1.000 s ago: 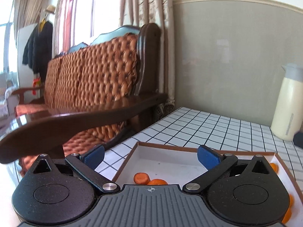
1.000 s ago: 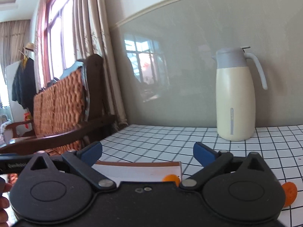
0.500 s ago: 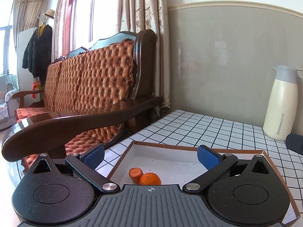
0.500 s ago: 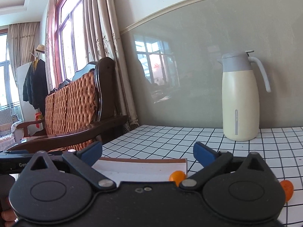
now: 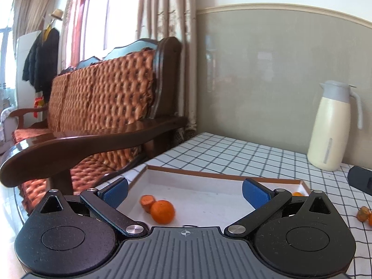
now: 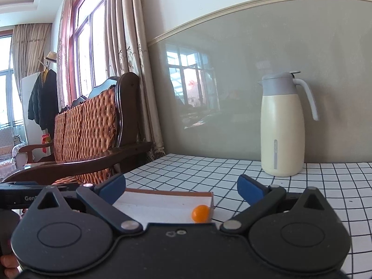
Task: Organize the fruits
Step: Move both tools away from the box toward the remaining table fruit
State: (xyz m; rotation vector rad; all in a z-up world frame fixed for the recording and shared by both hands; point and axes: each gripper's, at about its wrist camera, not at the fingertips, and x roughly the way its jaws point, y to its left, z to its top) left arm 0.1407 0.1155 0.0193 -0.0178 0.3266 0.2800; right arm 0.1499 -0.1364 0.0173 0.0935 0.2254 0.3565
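Left wrist view: left tongs (image 5: 184, 191) spread wide, holding nothing, above the white tray (image 5: 209, 179). Inside the tray: a whole orange (image 5: 162, 211) touching a cut piece (image 5: 147, 202), another orange (image 6: 201, 213) in its right corner. Right tongs (image 6: 181, 189) likewise wide apart and empty. Fruit pieces (image 5: 363, 214) lie on the checked counter (image 5: 244, 153) right of the tray. Judged partly done.

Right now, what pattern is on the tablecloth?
The tablecloth is white with a black grid, clearest in the right wrist view.
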